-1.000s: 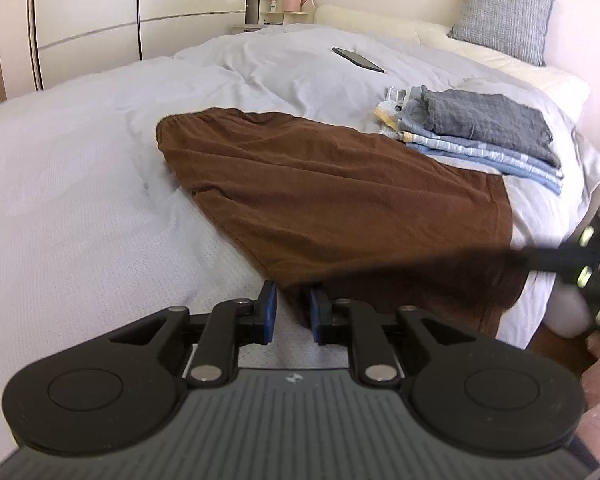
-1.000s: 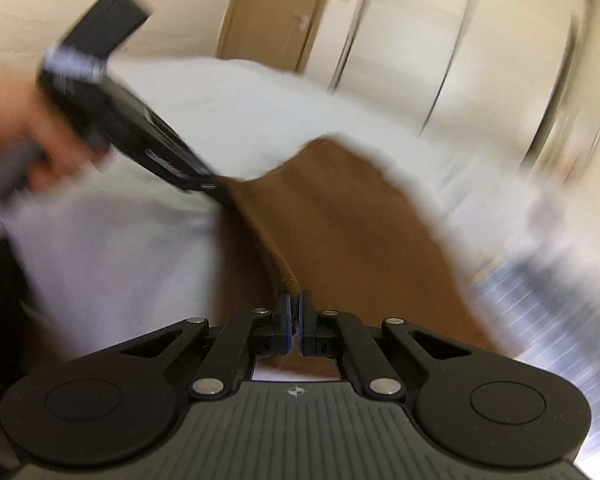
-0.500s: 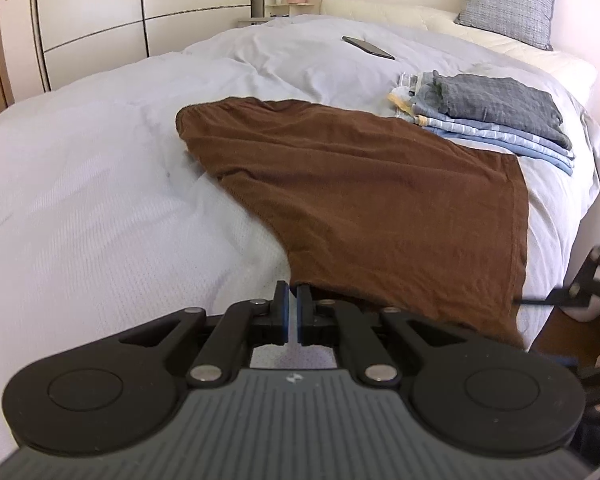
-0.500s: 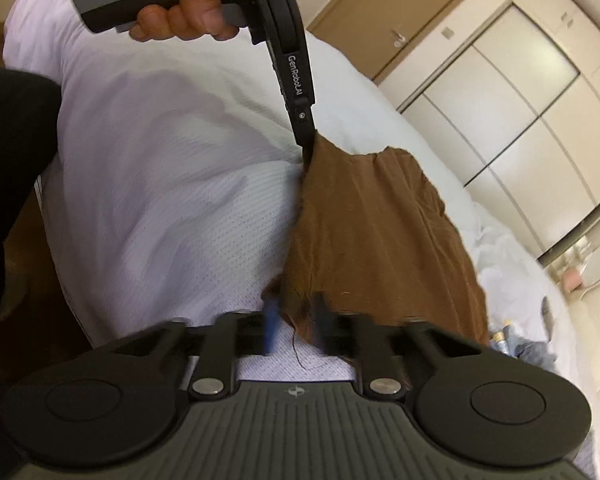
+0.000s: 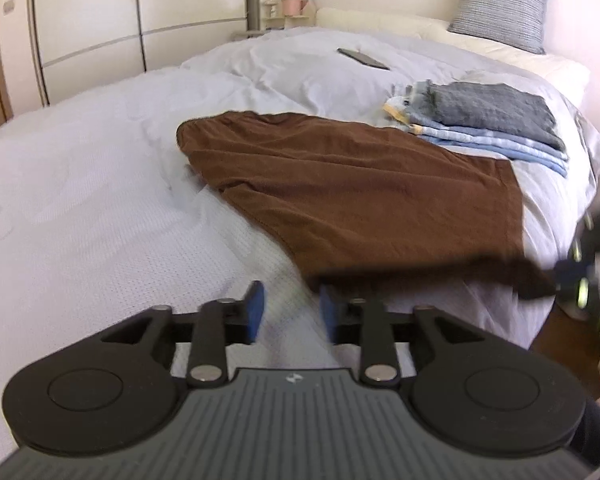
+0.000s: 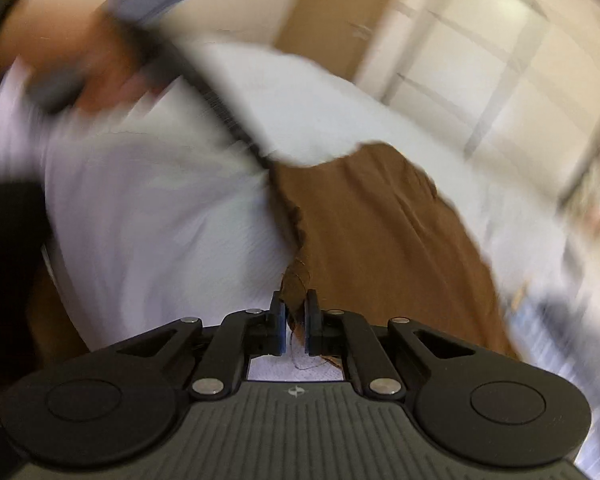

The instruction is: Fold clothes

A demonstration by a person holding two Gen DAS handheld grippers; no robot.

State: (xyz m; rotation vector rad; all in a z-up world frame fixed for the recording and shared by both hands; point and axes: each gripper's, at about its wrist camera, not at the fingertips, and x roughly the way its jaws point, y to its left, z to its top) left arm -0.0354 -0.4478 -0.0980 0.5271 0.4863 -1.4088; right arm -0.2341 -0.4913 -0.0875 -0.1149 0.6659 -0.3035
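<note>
The left claw (image 5: 291,312) is now spread apart over the bed (image 5: 100,208); half a second ago it was closed at the near edge of the brown garment (image 5: 360,196), so that corner appears to have been let go. The right claw (image 6: 295,326) is nearly together with a fold of the brown hem between its pads. The garment is spread flat, its near edge just ahead of the left claw. A stack of folded clothes (image 5: 488,120) is seen beyond.
</note>
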